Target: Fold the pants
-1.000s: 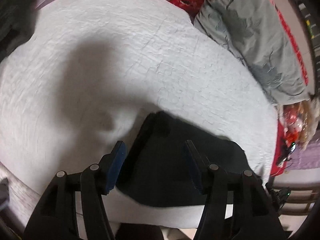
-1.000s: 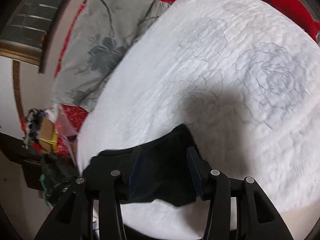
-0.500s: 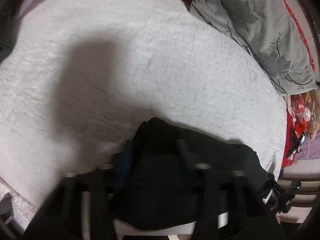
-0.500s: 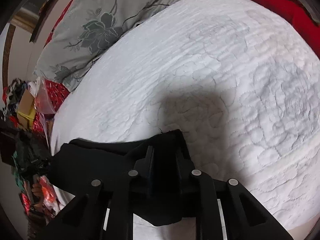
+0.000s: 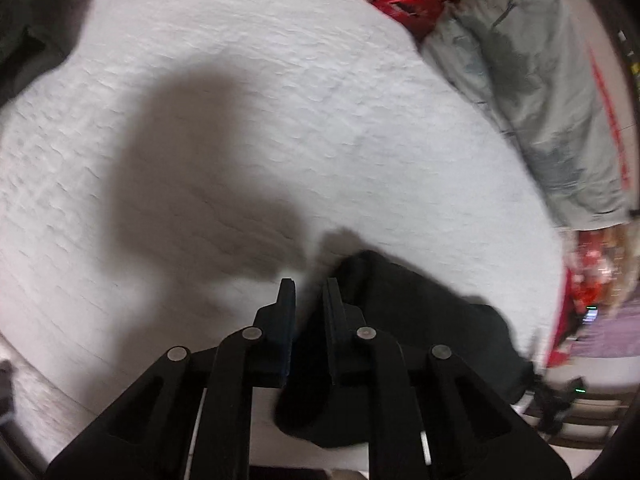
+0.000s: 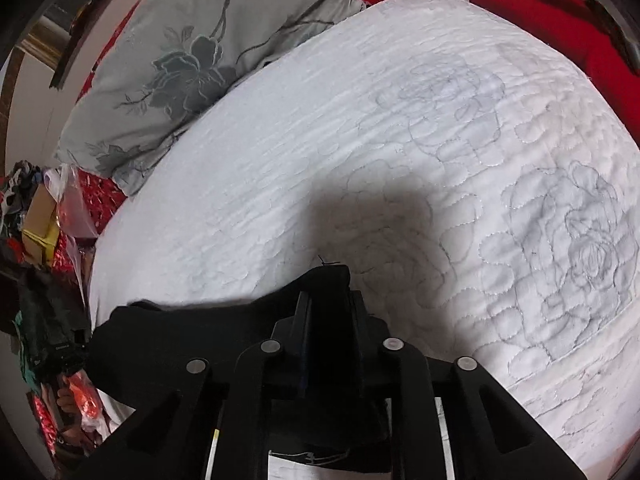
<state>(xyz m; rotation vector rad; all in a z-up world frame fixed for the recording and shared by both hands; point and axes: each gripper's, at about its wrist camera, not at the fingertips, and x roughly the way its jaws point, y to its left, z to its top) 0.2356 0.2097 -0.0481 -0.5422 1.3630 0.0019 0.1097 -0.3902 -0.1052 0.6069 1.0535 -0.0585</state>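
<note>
Black pants (image 5: pixel 420 320) lie bunched at the near edge of a white quilted bed (image 5: pixel 240 120). My left gripper (image 5: pixel 308 292) is shut on the pants' left edge, whose cloth hangs down between and below the fingers. In the right wrist view the pants (image 6: pixel 192 336) stretch to the left. My right gripper (image 6: pixel 326 300) is shut on the other corner of the pants, and a peak of black cloth sticks up between the fingers.
A grey flowered pillow (image 6: pixel 200 52) lies at the bed's far left in the right wrist view and also shows in the left wrist view (image 5: pixel 540 80). A red cover (image 6: pixel 560 12) lies behind. Clutter (image 6: pixel 36 240) stands beside the bed.
Both grippers went from open over the pants to shut on the cloth. The left view swung so the pants now sit to the right of the fingers.
</note>
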